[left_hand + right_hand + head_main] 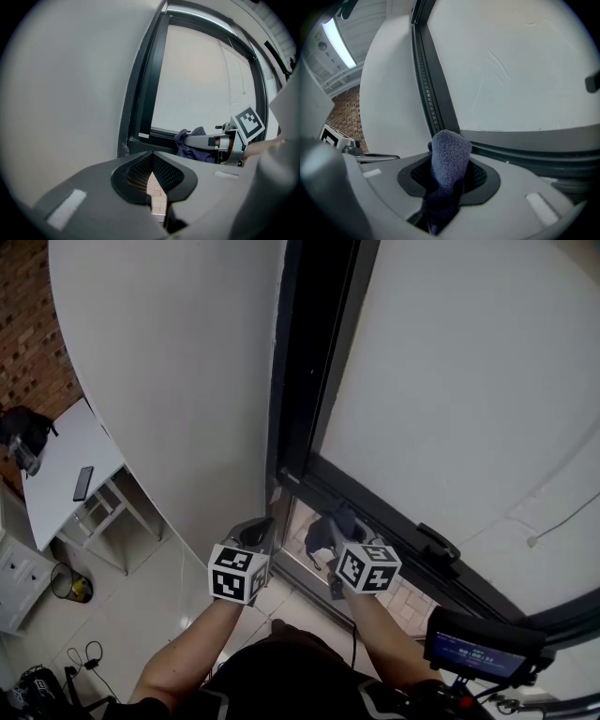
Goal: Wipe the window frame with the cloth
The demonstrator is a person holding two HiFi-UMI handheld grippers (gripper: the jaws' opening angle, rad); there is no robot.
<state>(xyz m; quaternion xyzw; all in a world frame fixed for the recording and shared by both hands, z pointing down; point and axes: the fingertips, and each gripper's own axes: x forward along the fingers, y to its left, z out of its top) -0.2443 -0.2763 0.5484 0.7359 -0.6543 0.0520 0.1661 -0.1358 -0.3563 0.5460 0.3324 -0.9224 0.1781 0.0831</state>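
You stand before a broad white wall (159, 381) with a pale window pane (469, 381) to its right. The dark window frame (314, 362) runs between them as an upright and turns into a bottom rail low down. A white table (56, 474) stands far to your left against brick.

Your left gripper (255, 532) hangs near the foot of the upright. Its jaws are pressed together with nothing between them, only a thin slit showing below the tips (152, 164).

Your right gripper (330, 532) sits just beside it and pinches the blue cloth (449, 159), whose bunched end sticks out past the jaws at the bottom rail, near the corner. A dark phone (83, 483) lies on the table.
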